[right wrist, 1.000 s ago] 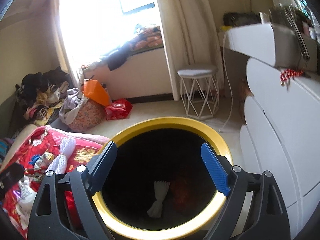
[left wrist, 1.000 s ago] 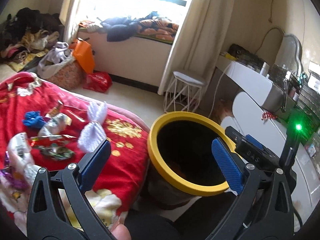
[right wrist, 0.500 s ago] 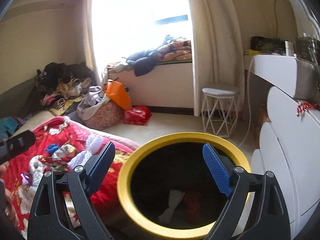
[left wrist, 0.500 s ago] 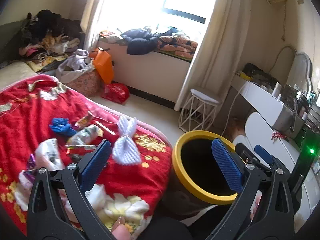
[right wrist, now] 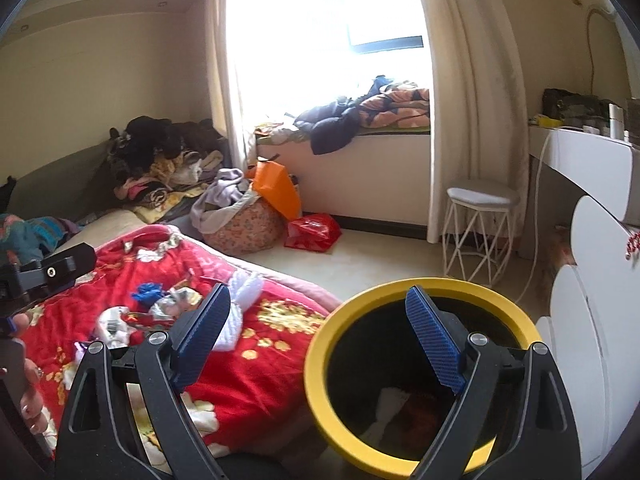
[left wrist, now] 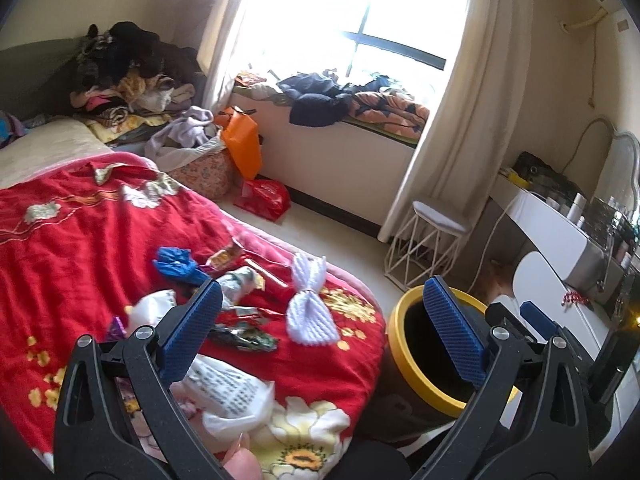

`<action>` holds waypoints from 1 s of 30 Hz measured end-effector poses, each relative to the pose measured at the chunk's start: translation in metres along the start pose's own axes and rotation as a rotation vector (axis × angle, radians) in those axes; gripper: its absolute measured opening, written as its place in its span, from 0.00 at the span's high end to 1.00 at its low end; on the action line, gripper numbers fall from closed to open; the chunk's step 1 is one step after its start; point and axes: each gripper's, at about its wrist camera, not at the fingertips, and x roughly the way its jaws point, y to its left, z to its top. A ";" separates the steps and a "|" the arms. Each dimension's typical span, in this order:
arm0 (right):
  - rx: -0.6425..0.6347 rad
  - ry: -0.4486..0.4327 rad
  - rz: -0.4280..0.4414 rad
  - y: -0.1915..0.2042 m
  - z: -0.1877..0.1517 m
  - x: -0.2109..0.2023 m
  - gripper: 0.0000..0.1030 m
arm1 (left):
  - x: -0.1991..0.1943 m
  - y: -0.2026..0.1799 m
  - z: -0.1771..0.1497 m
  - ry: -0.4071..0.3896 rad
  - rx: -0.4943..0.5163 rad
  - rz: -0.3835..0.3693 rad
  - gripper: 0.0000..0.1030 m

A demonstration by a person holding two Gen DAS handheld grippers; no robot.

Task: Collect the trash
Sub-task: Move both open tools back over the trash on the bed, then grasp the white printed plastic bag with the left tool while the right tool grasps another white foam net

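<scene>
Step in hand: between drops. Both grippers are empty and face the litter on the bed, so the job is picking the next piece.

Left gripper (left wrist: 320, 328): released, jaws wide apart, nothing between the pads. It hangs over the red blanket (left wrist: 80, 232), above the litter pile. Right gripper (right wrist: 316, 344): released too, jaws wide, nothing held; it sits over the near rim of the trash bin (right wrist: 400, 292), which stands on the floor just beside the bed's edge.

Trash left on the blanket: white knitted bow (left wrist: 310, 308), blue crumpled bag (left wrist: 176, 266), silvery wrapper (left wrist: 240, 286), dark foil wrapper (left wrist: 244, 334), printed white plastic bag (left wrist: 228, 396) nearest the left gripper, small orange wrapper (left wrist: 224, 257). All lie close together, some touching or overlapping.

Next move, as a guess: lower a gripper onto one piece, pads either side, then close. The flat foil and thin plastic sit flush on soft cloth, so the risk is pinching the blanket too, or dragging a neighbouring piece along. The bow is bulkier and likely an easier grab.

Containers: the bin is yellow-rimmed with a dark inside, not full. At the bottom are a white piece (right wrist: 384, 408), maybe another bow, and something reddish (right wrist: 420, 416); too dark to name. A floral basket (right wrist: 244, 224) by the window holds clothes, not part of the task.
</scene>
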 end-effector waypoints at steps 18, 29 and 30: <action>-0.089 0.046 0.120 0.063 0.012 0.037 0.16 | -0.016 0.061 0.004 -0.007 -0.092 0.116 0.10; -0.107 0.131 0.139 0.093 0.008 0.084 0.16 | -0.016 0.094 -0.005 0.031 -0.157 0.165 0.10; -0.102 0.141 0.134 0.093 0.006 0.089 0.16 | -0.015 0.097 -0.008 0.046 -0.171 0.167 0.10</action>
